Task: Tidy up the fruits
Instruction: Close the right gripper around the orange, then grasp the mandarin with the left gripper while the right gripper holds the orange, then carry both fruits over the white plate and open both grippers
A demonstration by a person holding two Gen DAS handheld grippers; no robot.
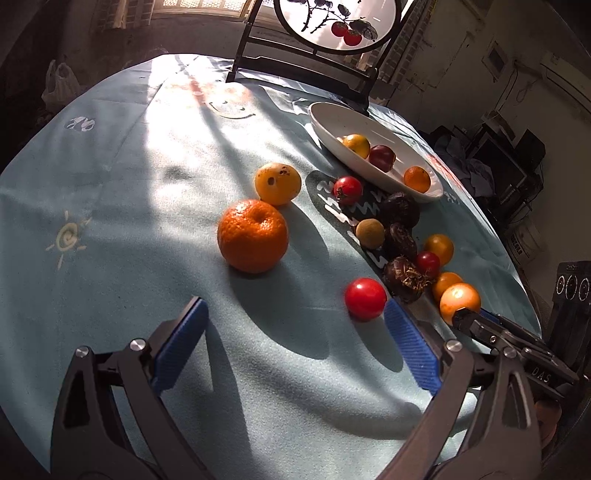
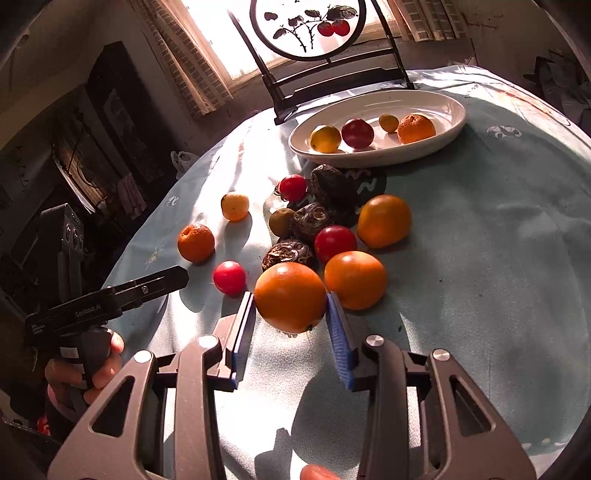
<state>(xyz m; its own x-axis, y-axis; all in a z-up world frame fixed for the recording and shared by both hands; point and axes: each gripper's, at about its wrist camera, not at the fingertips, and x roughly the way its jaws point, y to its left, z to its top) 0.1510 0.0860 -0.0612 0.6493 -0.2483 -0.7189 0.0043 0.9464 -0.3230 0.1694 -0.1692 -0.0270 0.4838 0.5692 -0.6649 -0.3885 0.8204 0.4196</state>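
Note:
My right gripper (image 2: 291, 306) is shut on a large orange (image 2: 290, 301), its blue pads against both sides, just above the light blue tablecloth (image 2: 480, 258). It also shows in the left wrist view (image 1: 460, 301). My left gripper (image 1: 293, 321) is open and empty, low over the cloth. A red tomato (image 1: 365, 298) lies beside its right pad and a big mandarin (image 1: 253, 235) lies ahead. A white oval dish (image 2: 376, 155) at the back holds several small fruits.
Loose oranges, red tomatoes, a yellow fruit (image 1: 277, 183) and dark wrinkled fruits (image 2: 317, 221) lie in a cluster between the grippers and the dish. A dark-framed round painted screen (image 2: 306, 27) stands behind the dish. The table edge curves off to the left.

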